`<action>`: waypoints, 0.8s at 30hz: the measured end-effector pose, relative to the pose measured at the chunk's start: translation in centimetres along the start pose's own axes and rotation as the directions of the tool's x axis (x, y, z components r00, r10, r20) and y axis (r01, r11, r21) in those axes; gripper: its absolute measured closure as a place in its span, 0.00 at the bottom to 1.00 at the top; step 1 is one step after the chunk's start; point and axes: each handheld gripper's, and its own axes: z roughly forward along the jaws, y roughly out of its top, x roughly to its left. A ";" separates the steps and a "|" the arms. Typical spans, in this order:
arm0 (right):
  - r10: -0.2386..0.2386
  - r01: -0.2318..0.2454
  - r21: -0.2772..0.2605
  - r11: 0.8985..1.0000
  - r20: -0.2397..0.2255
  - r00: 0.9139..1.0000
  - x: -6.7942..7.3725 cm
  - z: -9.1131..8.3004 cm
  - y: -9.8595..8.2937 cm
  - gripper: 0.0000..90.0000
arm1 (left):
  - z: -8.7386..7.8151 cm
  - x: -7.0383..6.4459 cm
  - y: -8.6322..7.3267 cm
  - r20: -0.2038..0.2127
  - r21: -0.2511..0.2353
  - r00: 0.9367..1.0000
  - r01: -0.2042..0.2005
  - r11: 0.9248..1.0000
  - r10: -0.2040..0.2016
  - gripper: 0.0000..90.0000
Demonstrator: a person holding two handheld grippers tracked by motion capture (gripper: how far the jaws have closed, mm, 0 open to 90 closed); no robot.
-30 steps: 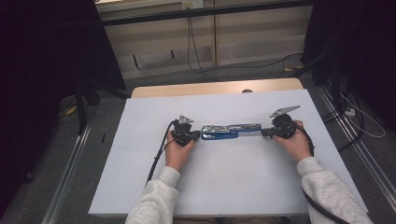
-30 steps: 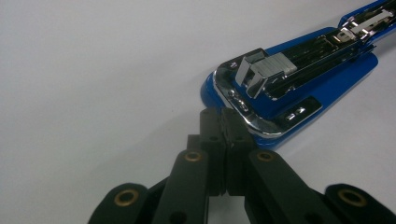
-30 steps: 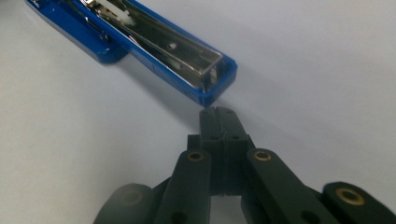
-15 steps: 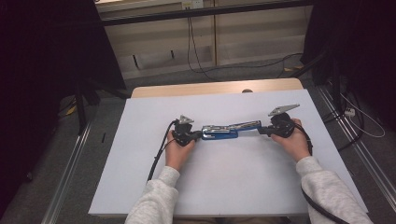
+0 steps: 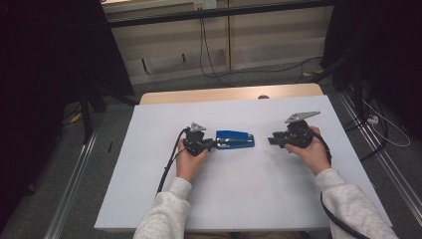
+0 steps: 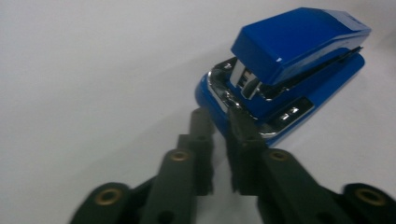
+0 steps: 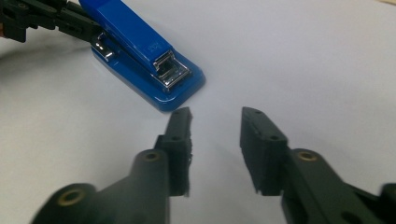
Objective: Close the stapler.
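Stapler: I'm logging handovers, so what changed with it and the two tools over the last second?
The right tool let go of the stapler, opened, and drew back to the person's right, leaving a gap. The stapler, stretched open between both tools before, is now folded shut and flat on the table. The left tool stays shut on the stapler's hinge end, in about the same place.
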 end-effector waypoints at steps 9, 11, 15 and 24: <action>0.073 -0.073 -0.070 0.995 0.009 0.997 0.1 -1.8 -0.8 0.34 | -2.8 0.7 -0.1 0.026 -0.036 0.999 0.036 0.999 -0.035 0.33; 0.085 -0.084 -0.057 0.995 0.012 0.996 0.6 -1.8 -1.2 0.29 | -3.5 0.8 -0.1 0.031 -0.043 0.999 0.034 0.998 -0.033 0.32; 0.050 -0.049 -0.044 0.998 0.018 0.999 1.5 -2.2 -1.5 0.23 | -4.7 0.8 -0.4 0.045 -0.060 0.999 0.034 0.998 -0.031 0.26; 0.008 -0.007 -0.014 1.000 0.019 1.000 2.6 -3.2 -2.4 0.17 | -6.5 1.2 -1.0 0.063 -0.077 0.998 0.020 0.997 -0.015 0.15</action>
